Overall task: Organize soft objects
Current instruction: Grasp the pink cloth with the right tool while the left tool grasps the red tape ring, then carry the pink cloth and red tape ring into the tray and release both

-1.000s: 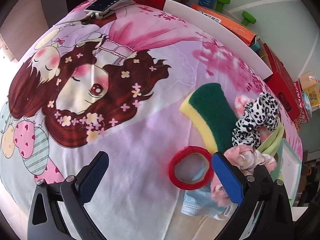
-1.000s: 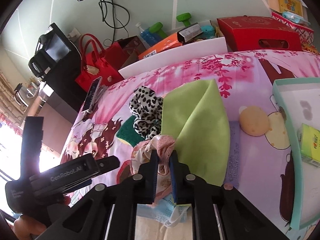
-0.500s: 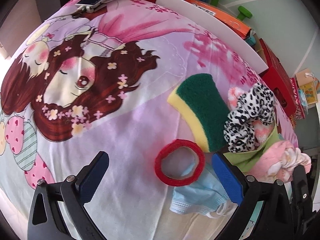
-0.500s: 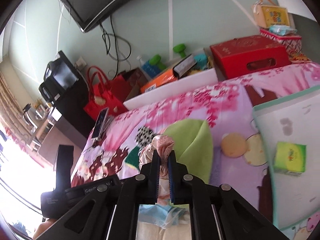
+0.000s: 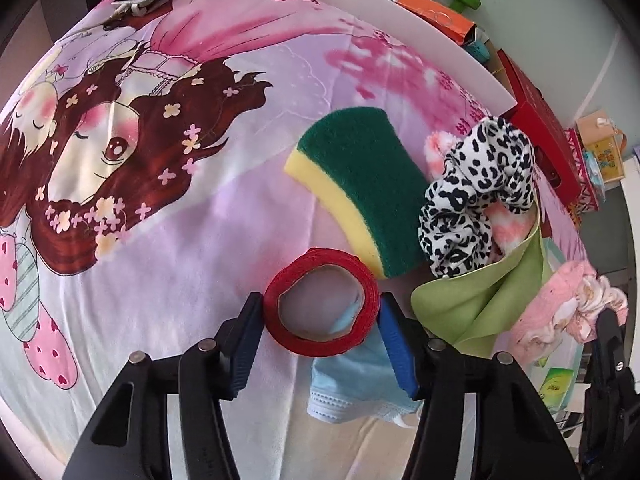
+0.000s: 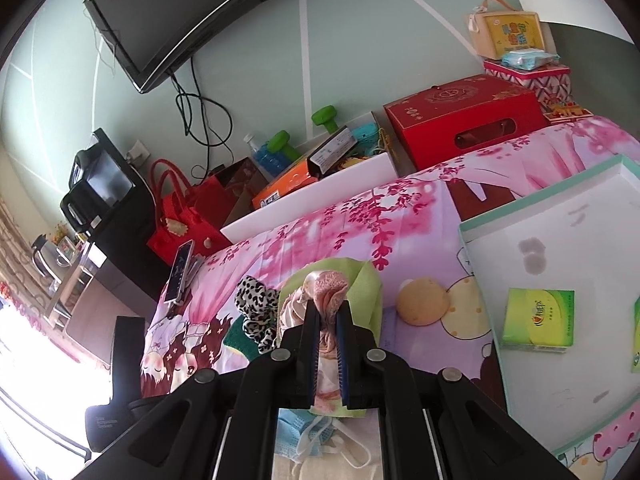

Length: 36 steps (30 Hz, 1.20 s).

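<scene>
Little can be read: the beige carry box (image 6: pixel 507 32) at upper right of the right wrist view bears red Chinese characters too small to make out, the green tissue pack (image 6: pixel 537 317) in the tray has an illegible logo, and the orange box (image 6: pixel 286 188) carries a label too blurred to read.

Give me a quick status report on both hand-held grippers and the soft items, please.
Left hand-held gripper closing around red hair band. Right hand-held gripper shut on pink scrunchie, lifted. Blue face mask lies under the band.
</scene>
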{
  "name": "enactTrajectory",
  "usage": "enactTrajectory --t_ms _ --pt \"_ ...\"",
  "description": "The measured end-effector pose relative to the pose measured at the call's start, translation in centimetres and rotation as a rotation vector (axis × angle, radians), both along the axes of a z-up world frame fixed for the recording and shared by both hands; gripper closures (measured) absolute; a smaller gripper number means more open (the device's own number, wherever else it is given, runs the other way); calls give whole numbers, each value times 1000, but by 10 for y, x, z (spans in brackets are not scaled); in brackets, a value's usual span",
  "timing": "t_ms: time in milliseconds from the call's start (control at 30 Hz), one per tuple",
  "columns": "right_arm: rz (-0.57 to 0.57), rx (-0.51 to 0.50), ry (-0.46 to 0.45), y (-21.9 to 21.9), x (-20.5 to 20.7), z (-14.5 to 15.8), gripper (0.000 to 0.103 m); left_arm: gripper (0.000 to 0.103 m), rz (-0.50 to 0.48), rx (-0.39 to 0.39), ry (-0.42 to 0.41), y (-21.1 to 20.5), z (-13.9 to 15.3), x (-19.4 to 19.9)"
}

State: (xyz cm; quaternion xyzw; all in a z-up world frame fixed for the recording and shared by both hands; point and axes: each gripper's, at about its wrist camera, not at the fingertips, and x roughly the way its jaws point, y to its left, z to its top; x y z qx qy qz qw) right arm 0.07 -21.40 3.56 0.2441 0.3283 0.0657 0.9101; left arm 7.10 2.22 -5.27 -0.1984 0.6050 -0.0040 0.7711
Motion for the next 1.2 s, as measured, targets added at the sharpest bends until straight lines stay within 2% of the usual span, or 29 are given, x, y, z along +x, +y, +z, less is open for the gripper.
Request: enactTrajectory --t_ms 367,633,733,800,900,1067,1200 --pt "-49 7 -1 -14 -4 0 95 45 43 -33 -71 9 17 -7" --pt "-116 24 -40 -36 -14 6 95 45 47 -20 -190 11 54 -14" --pt "-151 36 -62 -46 -20 10 95 45 40 11 -239 8 66 -15" --pt "-180 40 -68 -53 -24 11 95 45 20 48 -282 1 76 -15" --pt "-229 62 -75 -68 -31 11 95 45 -14 49 -351 -6 91 -21" --pt "-324 84 -86 -96 -45 11 95 45 -94 68 -414 -32 103 -23" --pt "-425 39 -85 -114 -56 16 95 45 -168 72 -454 -61 107 -27"
